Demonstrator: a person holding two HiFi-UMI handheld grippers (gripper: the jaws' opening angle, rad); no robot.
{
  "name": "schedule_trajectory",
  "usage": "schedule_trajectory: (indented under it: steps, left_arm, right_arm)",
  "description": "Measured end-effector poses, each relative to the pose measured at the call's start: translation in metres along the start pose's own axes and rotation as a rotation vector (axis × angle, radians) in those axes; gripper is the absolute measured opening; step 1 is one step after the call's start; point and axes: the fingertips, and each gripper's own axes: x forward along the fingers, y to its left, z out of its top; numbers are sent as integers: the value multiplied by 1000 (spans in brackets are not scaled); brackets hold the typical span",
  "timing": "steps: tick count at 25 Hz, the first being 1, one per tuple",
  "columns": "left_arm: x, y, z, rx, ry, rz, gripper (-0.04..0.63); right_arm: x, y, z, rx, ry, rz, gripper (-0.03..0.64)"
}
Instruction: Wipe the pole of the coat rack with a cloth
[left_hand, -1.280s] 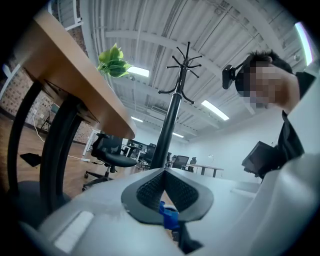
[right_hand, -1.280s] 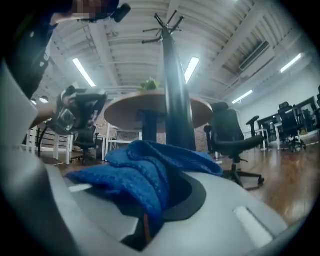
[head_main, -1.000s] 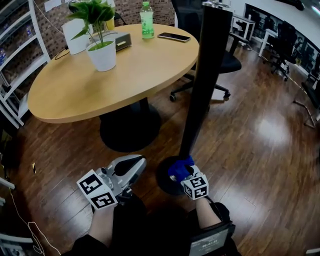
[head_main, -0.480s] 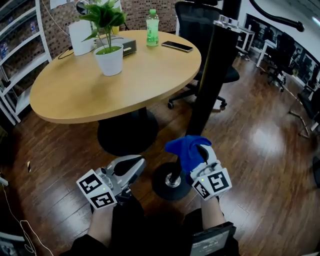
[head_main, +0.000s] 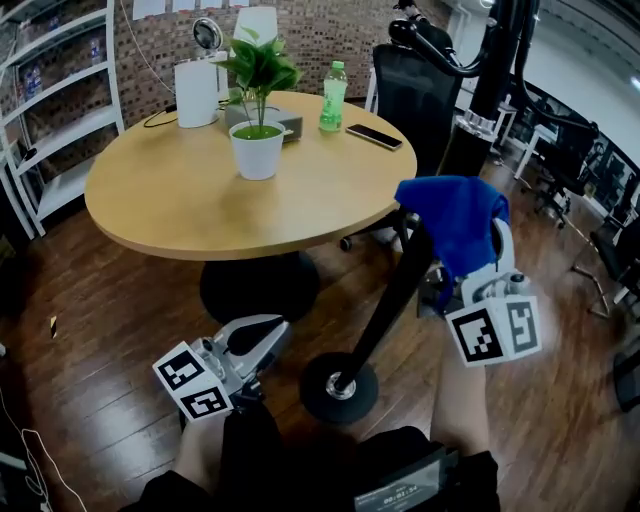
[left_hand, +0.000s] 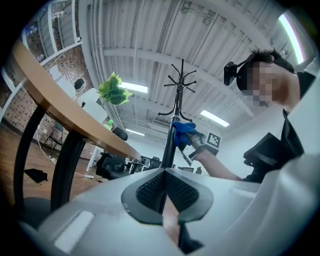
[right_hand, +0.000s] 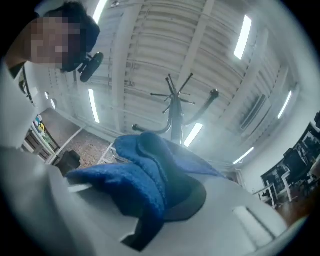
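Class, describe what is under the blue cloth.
The cloth drapes over the right tool, which is shut on it, and lies against the black pole. The tool's tips and the stretch of pole beneath are covered.

Right tool (right_hand: 167, 197) raised, clamping cloth (head_main: 452, 215); left tool (head_main: 268, 328) low, closed.

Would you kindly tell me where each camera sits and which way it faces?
Head view: on the head, facing steeply down at table, pole and both forearms.
Left gripper view: low on the shut left gripper, facing up past the table; right arm shows.
Right gripper view: on the right gripper, facing up over its cloth; head shows.
Both gripper views share the hooks.
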Motion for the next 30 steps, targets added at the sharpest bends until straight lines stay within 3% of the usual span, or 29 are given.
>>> schedule_trajectory:
  steps: [3,6,12,19,24,27,30]
  left_arm:
    - [-1,-2,8,7,-13,-1,2]
    - [1,-3,10,17,-14,-7,2]
    - [12,-5,-12,2,38,-13,2]
    - [16,2,-55,-33,134,-4,2]
    - [17,1,-83,-66,196,0,2]
    - [17,2,-89,-70,209,4,2]
    - [18,2,-87,-70,206,7,2]
  right_arm:
    - [9,-28,24,57,-63,-34,23]
    - [-2,-55,-2,97,-26,-94,23]
    - [-64,-76,-156,262,250,-156,23]
    - [-193,-62,-352,520,575,-218,23]
    - [-283,-38,-441,696,752,-295,23]
    - [-322,-30,-472,738,829,-354,23]
    - [-332,-26,-478,726,873,-359,23]
